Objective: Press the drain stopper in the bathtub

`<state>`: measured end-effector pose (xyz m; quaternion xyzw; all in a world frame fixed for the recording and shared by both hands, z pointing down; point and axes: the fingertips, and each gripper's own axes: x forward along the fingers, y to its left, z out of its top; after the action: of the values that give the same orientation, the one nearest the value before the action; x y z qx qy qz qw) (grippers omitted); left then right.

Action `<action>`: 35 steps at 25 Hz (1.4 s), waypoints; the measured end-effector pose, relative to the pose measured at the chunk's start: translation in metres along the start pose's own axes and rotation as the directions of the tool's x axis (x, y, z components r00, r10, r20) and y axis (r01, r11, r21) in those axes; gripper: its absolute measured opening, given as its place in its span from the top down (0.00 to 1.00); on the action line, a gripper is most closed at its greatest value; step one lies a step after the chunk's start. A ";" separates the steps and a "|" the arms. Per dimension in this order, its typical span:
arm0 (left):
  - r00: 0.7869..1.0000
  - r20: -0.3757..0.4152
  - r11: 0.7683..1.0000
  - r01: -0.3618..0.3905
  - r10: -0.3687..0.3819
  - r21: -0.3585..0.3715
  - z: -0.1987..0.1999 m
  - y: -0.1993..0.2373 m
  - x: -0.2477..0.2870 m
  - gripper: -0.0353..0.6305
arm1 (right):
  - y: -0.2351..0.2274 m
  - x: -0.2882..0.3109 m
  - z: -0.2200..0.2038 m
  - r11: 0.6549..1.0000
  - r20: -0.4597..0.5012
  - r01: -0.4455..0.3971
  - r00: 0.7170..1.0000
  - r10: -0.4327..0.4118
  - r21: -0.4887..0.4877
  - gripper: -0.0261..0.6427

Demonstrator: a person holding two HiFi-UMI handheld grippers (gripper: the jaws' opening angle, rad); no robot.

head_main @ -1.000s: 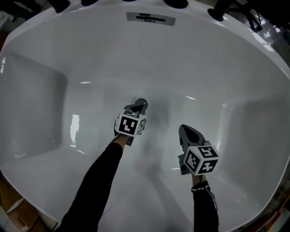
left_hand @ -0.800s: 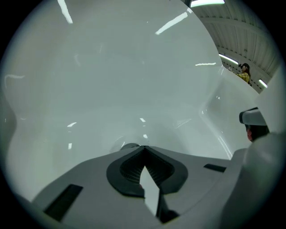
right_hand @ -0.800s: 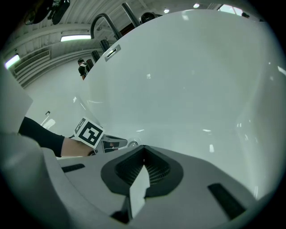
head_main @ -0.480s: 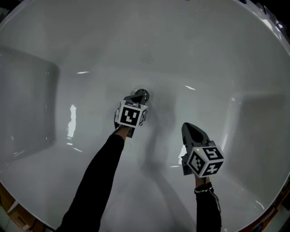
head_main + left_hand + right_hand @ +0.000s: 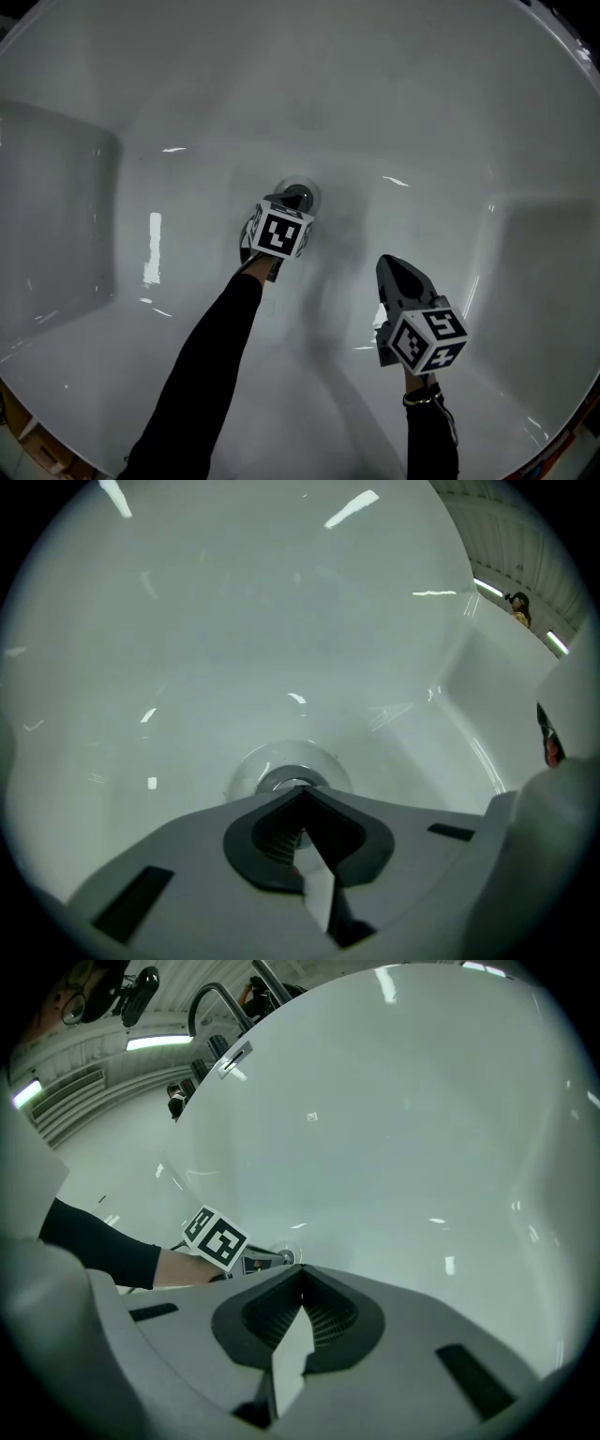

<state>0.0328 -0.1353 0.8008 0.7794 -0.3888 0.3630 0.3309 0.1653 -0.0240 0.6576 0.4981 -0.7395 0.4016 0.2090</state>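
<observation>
A round chrome drain stopper [image 5: 297, 195] sits in the floor of the white bathtub [image 5: 431, 141]. My left gripper [image 5: 289, 202] is shut, its tip on or just above the stopper; I cannot tell whether they touch. In the left gripper view the stopper [image 5: 286, 779] shows just beyond the closed jaw tips of the left gripper [image 5: 301, 793]. My right gripper [image 5: 392, 269] hangs shut over the tub floor to the right, holding nothing. In the right gripper view the right gripper [image 5: 302, 1271] points toward the left gripper [image 5: 274, 1258] and the stopper [image 5: 286, 1257].
The tub walls rise on all sides, with a stepped ledge at the left [image 5: 56, 206] and another at the right [image 5: 544, 244]. A faucet [image 5: 214, 1002] and fittings stand on the far rim in the right gripper view.
My left gripper has edged forward toward the drain stopper, so its tip now lies over it. The head view has tilted down, losing the far rim. The right gripper has barely moved.
</observation>
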 end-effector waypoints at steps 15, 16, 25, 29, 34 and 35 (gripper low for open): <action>0.998 -0.046 0.997 -0.031 0.035 0.069 0.001 -0.001 0.007 0.94 | 0.001 0.011 -0.007 1.000 -0.023 -0.007 1.000 0.007 0.000 0.96; 0.998 -0.053 0.997 -0.030 0.033 0.070 0.001 -0.002 0.007 0.94 | 0.001 0.011 -0.007 1.000 -0.024 -0.005 1.000 0.005 0.000 0.96; 0.999 -0.034 0.999 0.005 -0.004 0.051 0.002 -0.005 -0.008 0.94 | 0.010 0.001 -0.001 1.000 -0.015 0.010 1.000 -0.009 0.023 0.96; 0.999 0.035 0.997 0.014 -0.016 0.072 0.025 -0.014 -0.030 0.94 | 0.017 -0.006 0.013 0.999 0.006 0.018 1.000 -0.018 0.027 0.96; 0.997 0.069 0.995 0.019 -0.026 0.103 0.049 -0.031 -0.071 0.94 | 0.031 -0.028 0.040 0.999 0.037 0.031 0.999 -0.033 0.032 0.96; 0.997 0.068 0.994 0.017 -0.025 0.108 0.053 -0.034 -0.080 0.94 | 0.034 -0.034 0.047 0.999 0.045 0.034 0.998 -0.035 0.032 0.96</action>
<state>0.0431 -0.1326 0.6998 0.8121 -0.3718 0.3527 0.2790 0.1525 -0.0361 0.5926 0.5230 -0.7290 0.3980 0.1912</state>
